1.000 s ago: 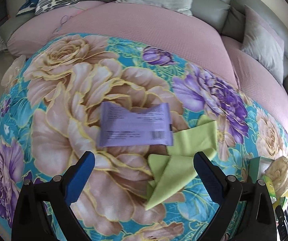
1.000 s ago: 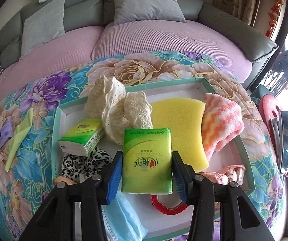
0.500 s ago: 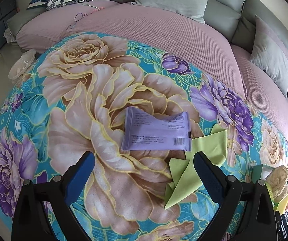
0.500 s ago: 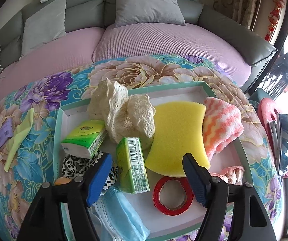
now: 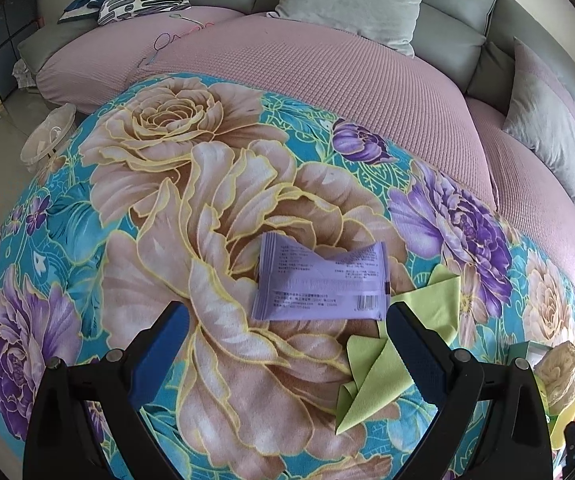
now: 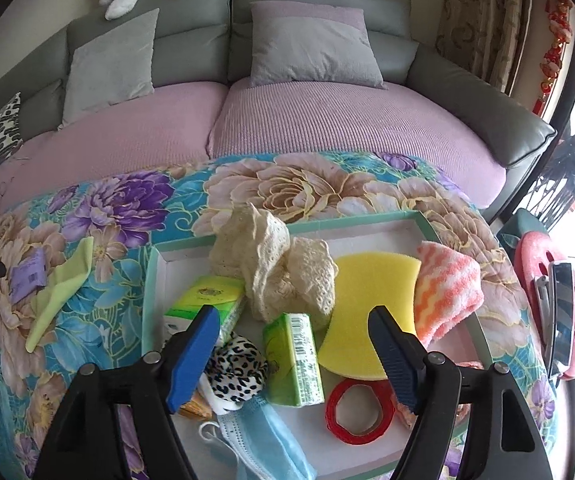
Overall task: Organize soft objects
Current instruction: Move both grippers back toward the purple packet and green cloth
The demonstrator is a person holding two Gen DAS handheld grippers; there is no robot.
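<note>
Tongs first: our right gripper point(image 6: 293, 354) now stands spread and empty above the tray point(image 6: 149, 280), the green tissue pack point(image 6: 293, 360) freshly dropped there on edge, so our spread left gripper point(image 5: 287, 344) takes the purple packet point(image 5: 321, 282) next.
</note>
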